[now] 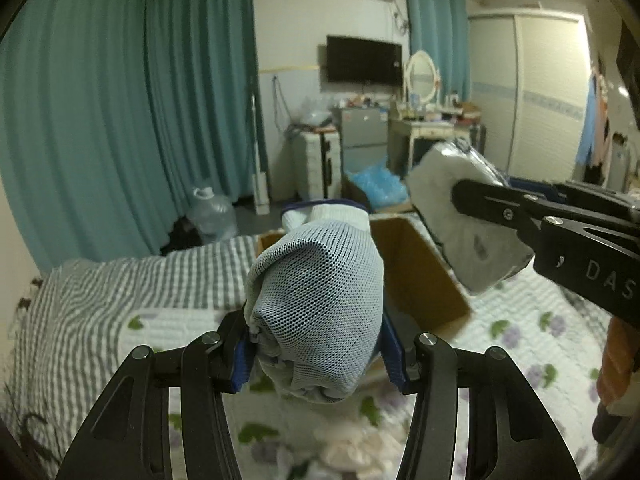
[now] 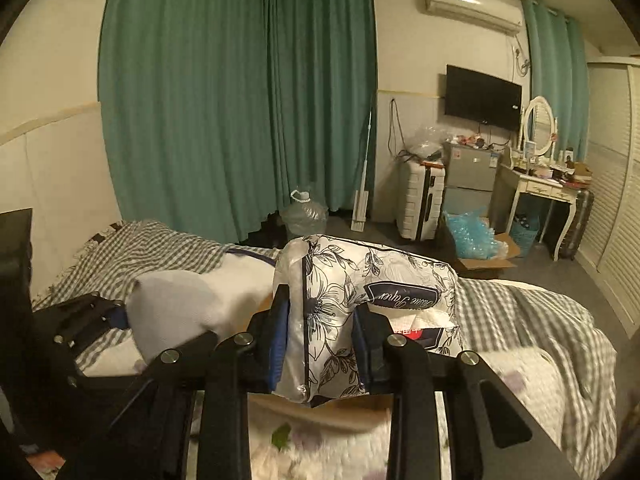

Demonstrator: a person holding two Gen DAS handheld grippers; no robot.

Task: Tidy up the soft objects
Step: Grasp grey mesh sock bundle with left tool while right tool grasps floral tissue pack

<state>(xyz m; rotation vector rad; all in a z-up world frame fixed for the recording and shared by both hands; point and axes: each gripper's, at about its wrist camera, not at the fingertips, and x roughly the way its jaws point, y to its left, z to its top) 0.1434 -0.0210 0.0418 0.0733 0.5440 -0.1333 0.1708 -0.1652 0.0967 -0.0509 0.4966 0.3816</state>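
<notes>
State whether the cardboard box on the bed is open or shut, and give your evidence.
Open. The cardboard box has its flaps up, with its brown inner wall showing behind the mesh bundle clamped in the left gripper.

Dim bedroom, teal curtains [image 2: 240,100], perhaps dusk

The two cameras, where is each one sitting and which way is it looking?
Left wrist view: sits on the left gripper, looking along its jaws at the mesh bundle they hold, over the cardboard box toward the TV; the right gripper shows too.
Right wrist view: sits on the right gripper, facing the tissue pack it holds and the curtains.
Both share the bed, TV and each other's gripper.
</notes>
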